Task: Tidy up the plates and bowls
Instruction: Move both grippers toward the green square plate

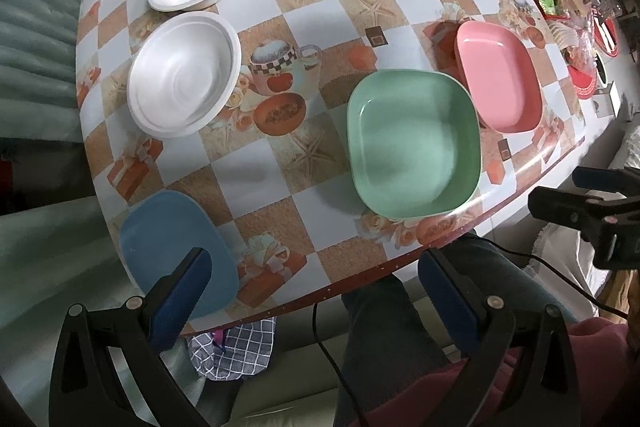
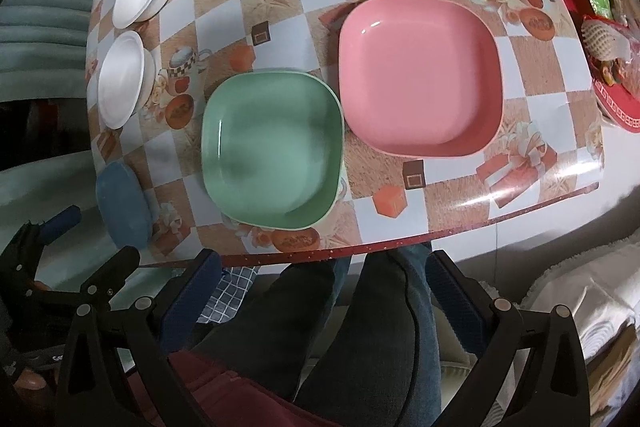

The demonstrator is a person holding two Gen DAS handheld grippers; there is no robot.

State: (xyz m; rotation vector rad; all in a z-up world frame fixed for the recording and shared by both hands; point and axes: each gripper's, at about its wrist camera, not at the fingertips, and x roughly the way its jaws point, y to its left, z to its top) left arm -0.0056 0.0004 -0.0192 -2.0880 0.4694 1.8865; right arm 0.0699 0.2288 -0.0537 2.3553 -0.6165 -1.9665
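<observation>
Hovering spread and empty, left tongs (image 1: 316,291) and right tongs (image 2: 324,291) face green plate (image 2: 272,147)

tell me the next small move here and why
Probably ease the left gripper forward so its fingers straddle the near rim of the blue plate. Both grippers are open and empty, back at the table edge, and the blue plate lies closest, apart from the green plate and pink plate, so stacking can start there.
</observation>
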